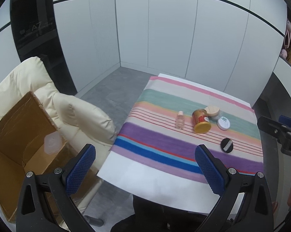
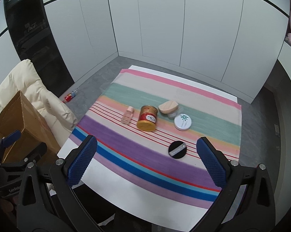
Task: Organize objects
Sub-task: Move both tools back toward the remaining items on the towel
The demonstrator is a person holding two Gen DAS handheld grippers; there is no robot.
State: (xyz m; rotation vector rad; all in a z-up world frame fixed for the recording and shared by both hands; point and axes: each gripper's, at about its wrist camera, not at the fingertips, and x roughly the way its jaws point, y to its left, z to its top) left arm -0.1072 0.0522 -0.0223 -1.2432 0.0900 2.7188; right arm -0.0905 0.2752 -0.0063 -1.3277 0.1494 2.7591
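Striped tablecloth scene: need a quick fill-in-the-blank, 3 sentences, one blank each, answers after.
1. The gold-lidded can on the striped tablecloth lies on its ____.
2. The small pink bottle sits to the ____ of that can in the right wrist view.
3. The round ____ compact is the item nearest the right gripper, whose jaws are open like those of the left gripper.

Missing words: side; left; black
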